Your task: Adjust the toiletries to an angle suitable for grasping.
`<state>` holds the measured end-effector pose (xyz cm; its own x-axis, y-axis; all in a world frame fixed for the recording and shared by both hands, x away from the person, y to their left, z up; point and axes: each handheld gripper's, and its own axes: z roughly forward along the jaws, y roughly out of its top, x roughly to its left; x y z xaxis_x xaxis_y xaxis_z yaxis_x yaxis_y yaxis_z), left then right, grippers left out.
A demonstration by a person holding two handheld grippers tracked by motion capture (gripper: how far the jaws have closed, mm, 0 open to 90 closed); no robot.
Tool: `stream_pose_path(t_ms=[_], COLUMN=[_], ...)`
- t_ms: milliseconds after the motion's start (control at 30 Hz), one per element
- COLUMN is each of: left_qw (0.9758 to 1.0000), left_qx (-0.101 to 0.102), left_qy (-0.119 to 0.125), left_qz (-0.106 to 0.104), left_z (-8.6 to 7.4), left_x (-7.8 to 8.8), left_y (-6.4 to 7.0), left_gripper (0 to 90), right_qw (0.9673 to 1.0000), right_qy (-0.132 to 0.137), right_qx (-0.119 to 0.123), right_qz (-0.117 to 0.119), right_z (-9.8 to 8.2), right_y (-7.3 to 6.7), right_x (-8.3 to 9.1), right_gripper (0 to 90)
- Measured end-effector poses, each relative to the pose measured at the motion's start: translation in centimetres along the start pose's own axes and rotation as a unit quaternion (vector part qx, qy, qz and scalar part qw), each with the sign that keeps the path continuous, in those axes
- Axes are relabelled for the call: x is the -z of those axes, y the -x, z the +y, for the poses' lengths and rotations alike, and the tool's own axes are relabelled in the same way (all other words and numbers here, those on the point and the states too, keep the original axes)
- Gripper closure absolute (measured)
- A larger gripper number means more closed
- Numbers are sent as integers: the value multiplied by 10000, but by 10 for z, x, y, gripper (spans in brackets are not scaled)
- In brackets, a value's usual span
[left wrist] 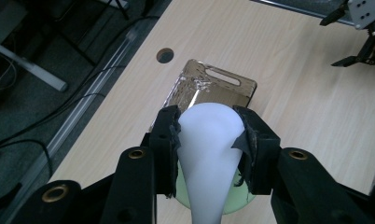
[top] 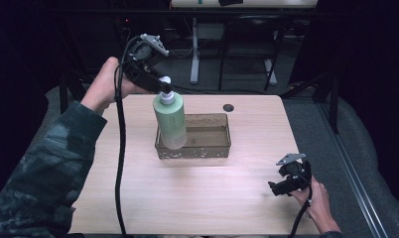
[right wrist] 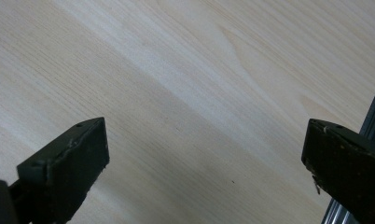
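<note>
Left tongs (top: 164,88) hold bottle (top: 170,121) upright, pump upward.

A: The worktop (top: 227,193) looks like pale wood laminate, smooth and matt, with fine grain lines.

B: And the bottle (top: 170,121)?

A: Plastic, pale green and softly satin; its white pump top (left wrist: 208,154) is smooth and matt.

B: The tray (top: 207,148)?

A: Clear brownish plastic, glossy, with glints on the wall.

B: The left claw (left wrist: 209,142)?

A: Black matt plastic with brass-coloured screw inserts and dull, scuffed pads.
</note>
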<state>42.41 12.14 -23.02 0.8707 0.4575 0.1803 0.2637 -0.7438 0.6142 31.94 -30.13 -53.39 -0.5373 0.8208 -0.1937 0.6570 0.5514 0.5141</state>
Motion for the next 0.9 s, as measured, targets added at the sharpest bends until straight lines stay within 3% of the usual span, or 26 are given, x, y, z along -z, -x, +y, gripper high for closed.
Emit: stream_pose_path(t_ms=[900], left_qw=[9986], left_qx=[359], left_qy=[-238], left_qz=[320], left_z=[-2], left_x=[-25], left_y=[-28], left_gripper=[629], right_qw=[10000], right_qy=[-27], right_qx=[4], right_qz=[-14], right_z=[0], right_y=[0], right_x=[0], right_gripper=[2])
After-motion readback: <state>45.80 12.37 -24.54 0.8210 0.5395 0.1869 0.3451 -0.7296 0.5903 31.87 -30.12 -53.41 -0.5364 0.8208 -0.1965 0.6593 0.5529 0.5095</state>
